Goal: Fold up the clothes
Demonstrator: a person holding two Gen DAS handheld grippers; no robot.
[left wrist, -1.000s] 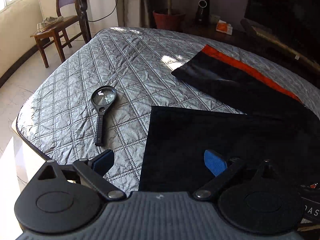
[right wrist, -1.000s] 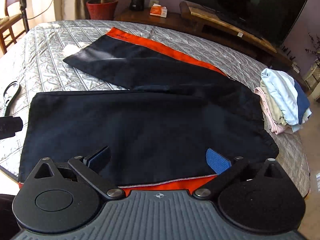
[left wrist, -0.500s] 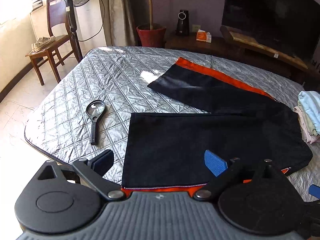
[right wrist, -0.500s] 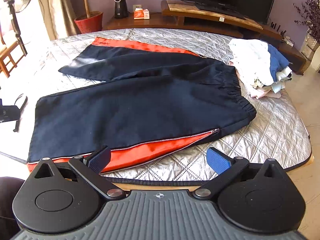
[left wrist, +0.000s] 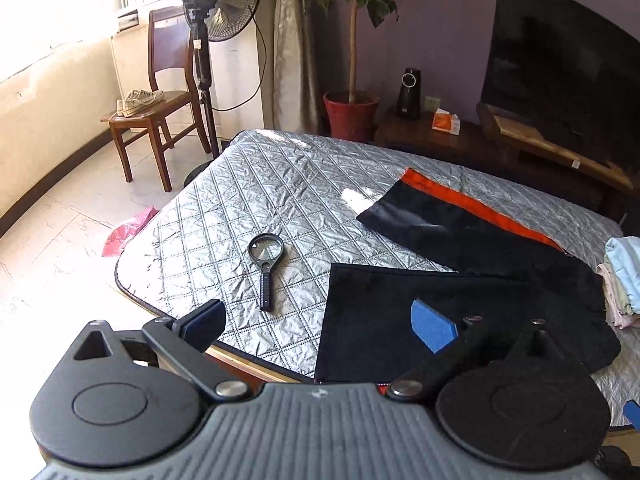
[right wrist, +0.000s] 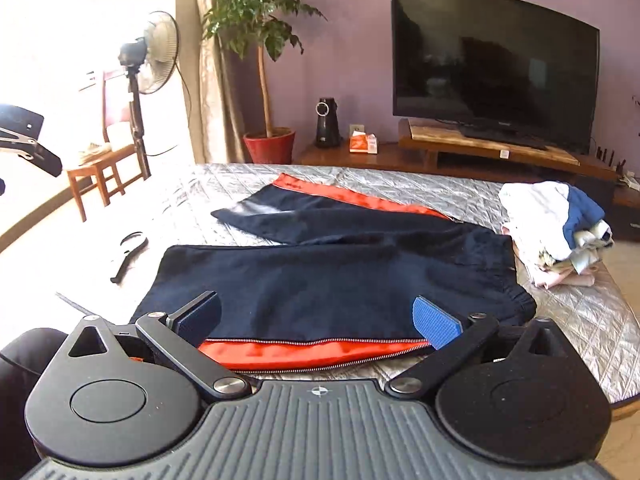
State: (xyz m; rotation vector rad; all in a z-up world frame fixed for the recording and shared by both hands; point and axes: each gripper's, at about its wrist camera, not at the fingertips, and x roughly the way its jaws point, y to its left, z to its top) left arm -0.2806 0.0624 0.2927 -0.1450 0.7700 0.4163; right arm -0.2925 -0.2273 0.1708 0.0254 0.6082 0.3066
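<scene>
Dark navy trousers point(right wrist: 340, 280) with orange side stripes lie flat on the silver quilted bed point(left wrist: 260, 200), legs spread in a V toward the left. In the left wrist view the near trouser leg point(left wrist: 400, 312) lies under the right finger. My left gripper point(left wrist: 320, 322) hangs open above the bed's near edge, holding nothing. My right gripper point(right wrist: 316, 318) is open too, raised above the zipped orange stripe point(right wrist: 312, 350) at the near side of the trousers. Neither gripper touches the cloth.
A black magnifying glass point(left wrist: 266, 268) lies on the bed left of the trousers. A pile of folded clothes point(right wrist: 556, 232) sits at the bed's right side. A chair point(left wrist: 156, 128), a standing fan point(left wrist: 218, 8), a potted plant point(right wrist: 268, 146) and a television point(right wrist: 492, 68) stand beyond.
Both grippers have lifted and pulled back from the trousers toward the near bed edge, so more of the room shows. The trousers lie as before, both grippers staying open.
</scene>
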